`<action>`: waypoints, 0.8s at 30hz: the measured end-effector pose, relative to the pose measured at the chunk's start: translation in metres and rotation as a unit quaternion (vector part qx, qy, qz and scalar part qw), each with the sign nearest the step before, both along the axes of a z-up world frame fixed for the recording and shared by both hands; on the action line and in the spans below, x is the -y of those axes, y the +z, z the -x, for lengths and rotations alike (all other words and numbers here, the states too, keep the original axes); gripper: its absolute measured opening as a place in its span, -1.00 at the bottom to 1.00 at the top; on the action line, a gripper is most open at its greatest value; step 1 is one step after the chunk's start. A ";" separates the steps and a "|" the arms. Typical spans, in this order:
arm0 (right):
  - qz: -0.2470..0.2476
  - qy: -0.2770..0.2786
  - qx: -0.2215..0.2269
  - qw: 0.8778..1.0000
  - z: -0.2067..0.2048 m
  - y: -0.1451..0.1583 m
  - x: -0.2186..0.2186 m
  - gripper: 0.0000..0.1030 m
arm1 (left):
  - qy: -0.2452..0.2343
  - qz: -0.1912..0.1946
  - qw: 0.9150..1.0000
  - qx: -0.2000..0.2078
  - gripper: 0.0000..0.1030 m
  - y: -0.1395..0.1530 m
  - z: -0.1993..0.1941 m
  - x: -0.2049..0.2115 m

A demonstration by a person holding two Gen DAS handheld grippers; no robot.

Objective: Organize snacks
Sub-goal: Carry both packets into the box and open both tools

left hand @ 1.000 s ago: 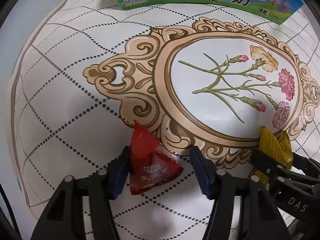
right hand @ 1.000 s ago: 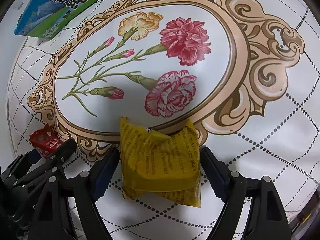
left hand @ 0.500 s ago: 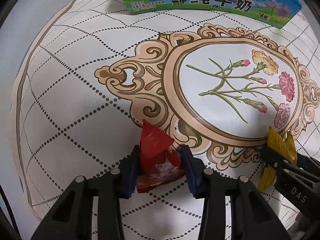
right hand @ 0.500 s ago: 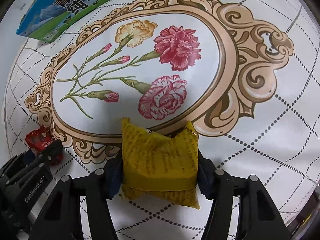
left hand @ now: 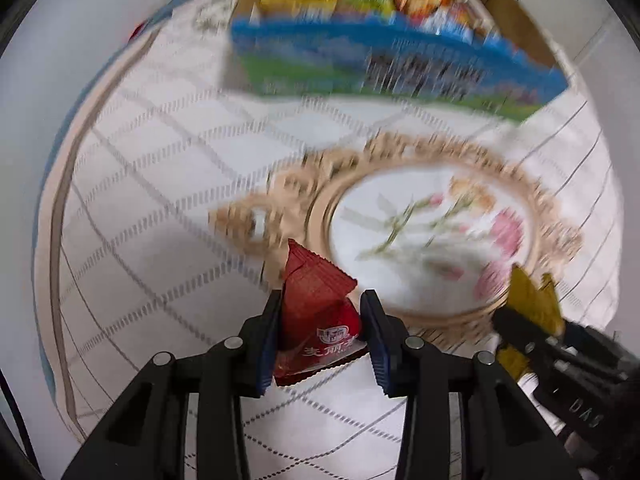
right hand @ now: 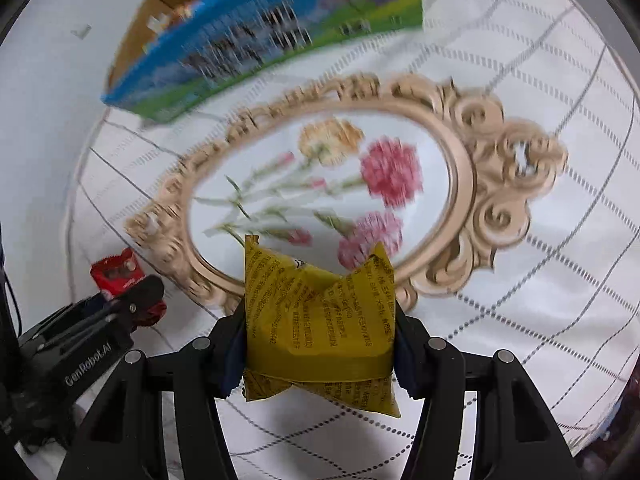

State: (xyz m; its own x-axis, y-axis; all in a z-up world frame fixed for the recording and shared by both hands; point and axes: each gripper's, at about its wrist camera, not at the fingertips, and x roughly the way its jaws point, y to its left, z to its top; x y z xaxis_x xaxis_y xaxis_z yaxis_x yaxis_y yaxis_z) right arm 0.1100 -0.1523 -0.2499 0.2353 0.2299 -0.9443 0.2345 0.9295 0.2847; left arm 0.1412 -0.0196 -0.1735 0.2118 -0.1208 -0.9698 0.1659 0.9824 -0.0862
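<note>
My left gripper (left hand: 320,336) is shut on a red triangular snack packet (left hand: 316,312) and holds it above the tablecloth. My right gripper (right hand: 318,344) is shut on a yellow snack packet (right hand: 320,328), also lifted. In the left wrist view the yellow packet (left hand: 532,300) and the right gripper show at the lower right. In the right wrist view the red packet (right hand: 118,272) and the left gripper show at the lower left. A blue and green milk carton box (left hand: 360,60) with several snacks inside stands at the far side of the table; it also shows in the right wrist view (right hand: 248,48).
The table has a white tablecloth (left hand: 160,200) with a dotted diamond grid and a gold oval frame with carnations (right hand: 328,184). The table's left edge curves at the left side of the left wrist view. The background is motion-blurred.
Both grippers have closed on their packets and lifted them off the cloth. The view has risen, and the box with snacks inside has come into view.
</note>
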 end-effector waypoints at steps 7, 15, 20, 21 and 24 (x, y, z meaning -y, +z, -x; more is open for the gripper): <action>-0.017 0.001 0.055 0.998 -0.034 0.056 0.011 0.20 | -0.016 0.058 0.997 0.047 -0.31 0.067 -0.057 0.016; -0.010 0.004 0.114 0.993 -0.119 0.119 0.037 0.20 | -0.024 0.082 0.993 0.076 -0.31 0.095 -0.156 0.037; 0.001 0.013 0.120 0.993 -0.179 0.135 0.047 0.20 | -0.037 0.082 0.995 0.047 -0.31 0.089 -0.216 0.048; 0.007 0.018 0.113 0.993 -0.193 0.133 0.048 0.20 | -0.041 0.078 0.996 0.033 -0.31 0.085 -0.229 0.050; 0.026 0.033 0.089 0.995 -0.226 0.123 0.050 0.20 | -0.045 0.070 0.997 0.002 -0.30 0.069 -0.256 0.054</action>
